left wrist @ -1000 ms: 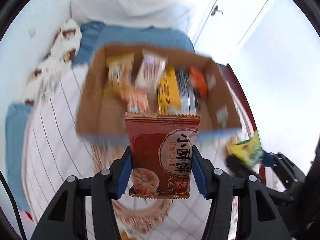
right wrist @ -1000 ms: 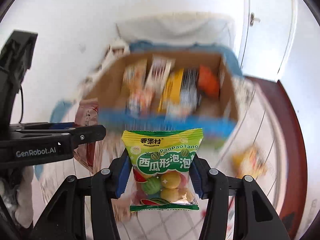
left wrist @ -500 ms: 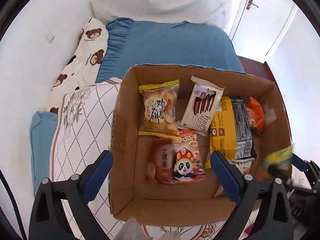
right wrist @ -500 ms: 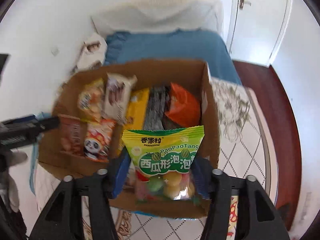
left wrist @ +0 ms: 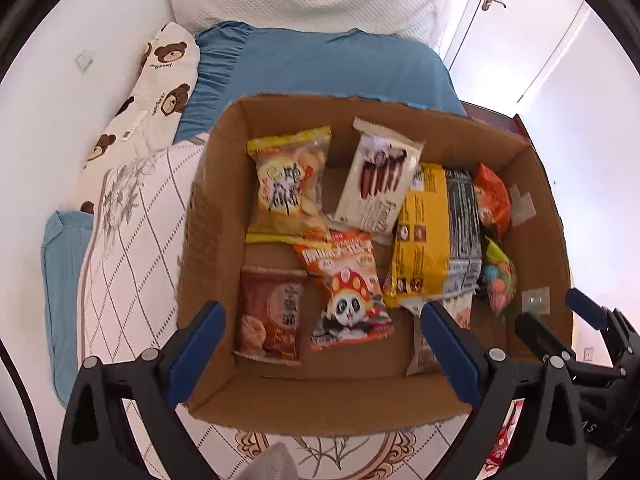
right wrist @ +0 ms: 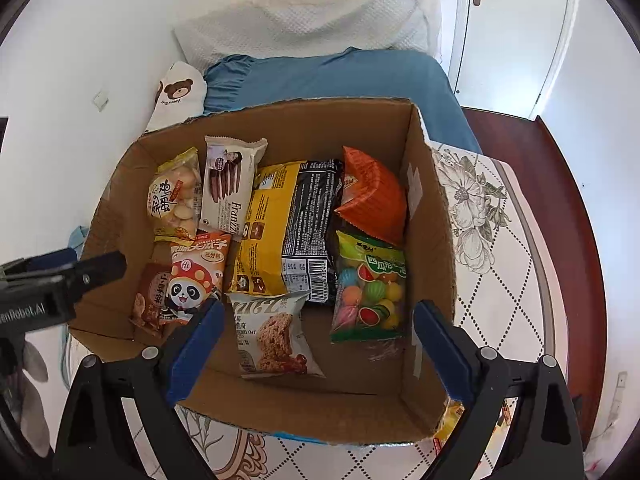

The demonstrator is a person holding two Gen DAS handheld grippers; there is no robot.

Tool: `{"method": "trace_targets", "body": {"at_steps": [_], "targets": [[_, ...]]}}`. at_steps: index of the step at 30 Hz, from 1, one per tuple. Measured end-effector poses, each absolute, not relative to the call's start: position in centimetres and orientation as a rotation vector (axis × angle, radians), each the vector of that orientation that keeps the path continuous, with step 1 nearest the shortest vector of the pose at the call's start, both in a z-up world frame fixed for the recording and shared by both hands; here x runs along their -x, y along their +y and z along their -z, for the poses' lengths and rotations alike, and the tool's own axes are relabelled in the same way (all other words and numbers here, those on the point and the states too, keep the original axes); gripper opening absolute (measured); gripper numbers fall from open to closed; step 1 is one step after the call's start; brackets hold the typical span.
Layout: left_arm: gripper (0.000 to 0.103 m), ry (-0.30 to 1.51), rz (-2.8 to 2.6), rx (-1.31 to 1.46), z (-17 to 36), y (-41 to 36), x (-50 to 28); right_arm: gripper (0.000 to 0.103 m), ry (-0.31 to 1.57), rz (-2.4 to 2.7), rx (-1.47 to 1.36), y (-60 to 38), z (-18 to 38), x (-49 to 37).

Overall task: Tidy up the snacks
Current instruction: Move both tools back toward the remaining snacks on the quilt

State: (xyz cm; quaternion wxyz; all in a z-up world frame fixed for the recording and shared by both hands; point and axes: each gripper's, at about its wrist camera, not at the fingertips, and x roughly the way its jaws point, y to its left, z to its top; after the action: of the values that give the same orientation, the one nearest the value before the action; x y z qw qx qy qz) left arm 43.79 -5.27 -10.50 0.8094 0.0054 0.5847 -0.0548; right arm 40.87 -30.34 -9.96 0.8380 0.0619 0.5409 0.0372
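An open cardboard box (left wrist: 208, 240) (right wrist: 428, 240) on the bed holds several snack packets. The red-brown biscuit packet (left wrist: 272, 316) (right wrist: 150, 300) lies flat at the box's front left, below my left gripper (left wrist: 322, 320), which is open and empty. The green candy bag (right wrist: 368, 288) (left wrist: 498, 276) lies by the right wall. Above the box's front, my right gripper (right wrist: 318, 312) has its jaws opening, with nothing between them. Each gripper shows at the edge of the other's view.
Also in the box: a panda packet (left wrist: 348, 296), an oat cookie packet (right wrist: 272, 332), a yellow-black bag (right wrist: 288, 228) and an orange bag (right wrist: 372, 200). A blue sheet (left wrist: 320, 68) and bear pillow (left wrist: 160, 80) lie behind. More packets (right wrist: 452, 420) lie outside, front right.
Both grippers came over the box and opened. The red-brown packet dropped from the left one, the green candy bag from the right; both now lie in the box.
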Motion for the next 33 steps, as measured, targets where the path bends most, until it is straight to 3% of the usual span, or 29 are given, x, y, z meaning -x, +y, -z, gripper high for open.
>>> {"method": "trace_targets", "body": {"at_steps": [9,24,33], "targets": [[0.100,1.206,0.134,-0.017,9.4,-5.7,-40.8,0.097,1.094,-0.060,-0.125,-30.0,8.2,-38.3],[0.100,0.935,0.128,-0.036,2.0,-5.1,-31.9,0.097,0.868,-0.034,-0.104,-29.3,0.8,-29.6],[0.100,0.951,0.144,-0.019,1.6,-5.0,-27.2,0.097,0.855,-0.080,-0.184,-29.3,-0.5,-24.1]]}}
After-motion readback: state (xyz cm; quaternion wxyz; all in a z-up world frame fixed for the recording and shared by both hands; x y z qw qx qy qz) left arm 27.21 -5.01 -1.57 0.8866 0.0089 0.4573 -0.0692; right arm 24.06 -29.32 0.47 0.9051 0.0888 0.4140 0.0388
